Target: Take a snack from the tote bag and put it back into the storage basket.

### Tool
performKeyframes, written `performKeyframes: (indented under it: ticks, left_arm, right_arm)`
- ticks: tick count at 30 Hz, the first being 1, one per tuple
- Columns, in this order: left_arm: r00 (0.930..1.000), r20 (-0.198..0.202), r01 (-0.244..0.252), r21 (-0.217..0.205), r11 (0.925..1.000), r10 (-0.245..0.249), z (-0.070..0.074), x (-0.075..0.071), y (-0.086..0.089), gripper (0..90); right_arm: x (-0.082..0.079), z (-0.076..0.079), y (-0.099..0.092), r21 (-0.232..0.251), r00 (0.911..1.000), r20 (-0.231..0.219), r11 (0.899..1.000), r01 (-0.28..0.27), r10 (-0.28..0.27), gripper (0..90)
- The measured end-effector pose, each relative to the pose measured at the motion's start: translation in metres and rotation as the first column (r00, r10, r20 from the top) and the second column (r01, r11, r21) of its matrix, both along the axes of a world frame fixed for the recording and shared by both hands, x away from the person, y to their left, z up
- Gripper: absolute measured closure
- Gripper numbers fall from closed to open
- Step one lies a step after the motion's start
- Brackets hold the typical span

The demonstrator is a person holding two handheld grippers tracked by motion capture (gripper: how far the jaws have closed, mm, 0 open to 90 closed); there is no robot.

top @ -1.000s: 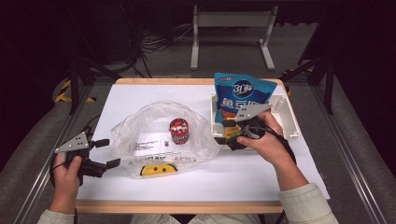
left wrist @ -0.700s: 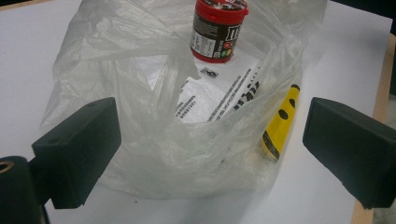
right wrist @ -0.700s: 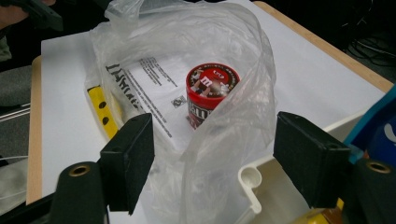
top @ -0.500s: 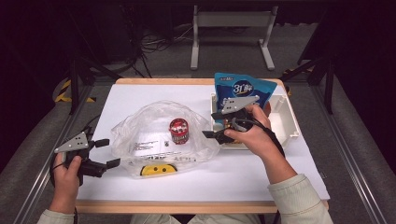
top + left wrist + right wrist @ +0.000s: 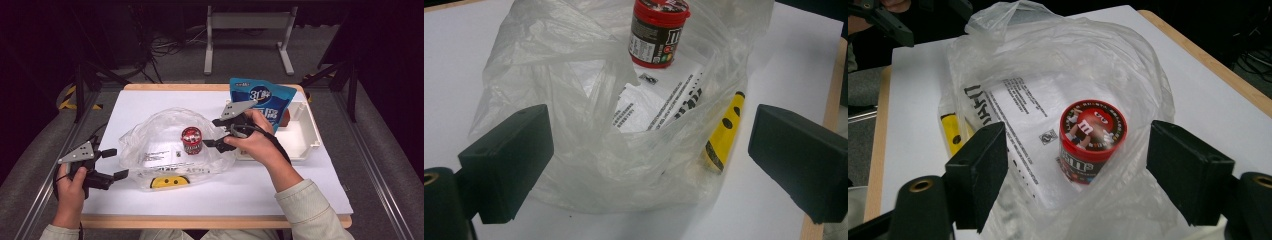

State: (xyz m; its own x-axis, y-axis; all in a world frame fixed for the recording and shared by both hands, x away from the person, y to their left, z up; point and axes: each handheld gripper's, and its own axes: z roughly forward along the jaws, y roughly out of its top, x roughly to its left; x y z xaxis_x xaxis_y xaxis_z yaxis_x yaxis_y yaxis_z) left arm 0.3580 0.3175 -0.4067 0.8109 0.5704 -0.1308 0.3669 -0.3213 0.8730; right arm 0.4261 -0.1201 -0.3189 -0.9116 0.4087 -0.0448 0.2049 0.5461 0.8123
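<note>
In the high view we see the left tool [image 5: 111, 163] at the near left of the white tabletop [image 5: 280, 190], its jaws spread and holding nothing, just beside the left edge of the crumpled clear plastic bag [image 5: 165, 137]. The right tool [image 5: 214, 132] hangs at the bag's right edge with its jaws wide apart; they have just been opening, and nothing is pinched between them. Inside the bag stands the small round red-lidded candy tub [image 5: 191, 140], upright, beside a white printed sheet [image 5: 160, 156]. A yellow smiley face [image 5: 170, 182] shows at the bag's near edge. Behind the right hand [image 5: 255, 142], a blue snack pouch [image 5: 262, 102] with white writing stands in a white plastic tray [image 5: 302, 132].

In the left gripper view the 2 black jaws stand far apart on either side of the bag [image 5: 589, 150], not pressing it. The tub [image 5: 657, 31] sits farther in, its side label dark with small print and an "m" mark. The sheet [image 5: 664, 97] lies under it, its print too small for us to read, and the smiley [image 5: 724, 131] lies to the right.

In the right gripper view the jaws again stand spread, with the tub [image 5: 1092, 142] between them but untouched, still within the bag [image 5: 1073, 60]. Its red lid carries a cartoon candy figure and an "m".
</note>
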Motion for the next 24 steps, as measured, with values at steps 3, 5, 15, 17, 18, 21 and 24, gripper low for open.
performKeyframes:
  ticks: [3, 5, 15, 17, 18, 21, 24]
  left_arm:
    - [1.0000, -0.002, -0.004, -0.003, 1.0000, 0.004, 0.000, 0.000, 0.000, 4.9]
    - [1.0000, -0.002, -0.002, -0.004, 1.0000, 0.002, 0.000, 0.000, 0.000, 4.9]
    - [1.0000, -0.002, -0.003, -0.006, 1.0000, 0.003, 0.000, 0.000, 0.000, 4.9]
    - [1.0000, 0.002, 0.000, -0.005, 1.0000, 0.000, 0.000, 0.000, 0.000, 4.9]
    - [1.0000, 0.002, 0.000, -0.005, 1.0000, 0.000, 0.000, 0.000, 0.000, 4.9]
    - [1.0000, -0.001, -0.002, -0.006, 1.0000, 0.002, 0.000, -0.001, 0.001, 4.9]
    - [1.0000, -0.005, -0.005, -0.009, 1.0000, 0.005, 0.000, 0.000, 0.001, 4.9]
  right_arm:
    - [0.002, -0.001, 0.008, -0.005, 0.9999, 0.003, 1.000, -0.011, 0.011, 23.2]
    - [0.004, -0.001, 0.013, -0.005, 0.9999, 0.011, 1.000, -0.013, 0.013, 22.8]
    - [0.009, -0.006, 0.037, -0.003, 0.9992, 0.015, 0.999, -0.038, 0.038, 21.9]
    - [0.010, -0.007, 0.040, 0.000, 0.9991, 0.019, 0.999, -0.038, 0.038, 21.9]
    - [0.010, -0.007, 0.040, 0.000, 0.9991, 0.019, 0.999, -0.038, 0.038, 21.9]
    - [0.013, -0.010, 0.046, 0.010, 0.9992, 0.016, 0.999, -0.037, 0.037, 21.9]
    - [0.017, -0.013, 0.051, 0.003, 0.9991, 0.012, 0.999, -0.042, 0.042, 21.9]
